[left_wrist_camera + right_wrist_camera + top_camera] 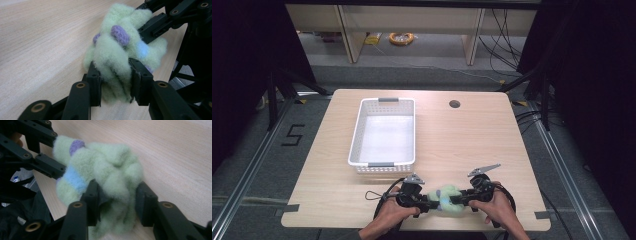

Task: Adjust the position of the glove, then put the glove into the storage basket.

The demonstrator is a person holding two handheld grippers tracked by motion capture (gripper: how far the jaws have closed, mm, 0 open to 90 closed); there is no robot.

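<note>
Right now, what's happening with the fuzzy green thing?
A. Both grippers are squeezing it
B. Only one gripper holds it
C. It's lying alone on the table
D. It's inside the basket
A: the left gripper and the right gripper each have their jaws pressed into the fuzzy green thing, which is in front of the basket.

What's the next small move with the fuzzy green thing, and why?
Probably lift it a little off the table and carry it toward the white basket. Both the left claw and the right claw are shut on the fuzzy green cloth at the near edge; the basket looks empty.
</note>
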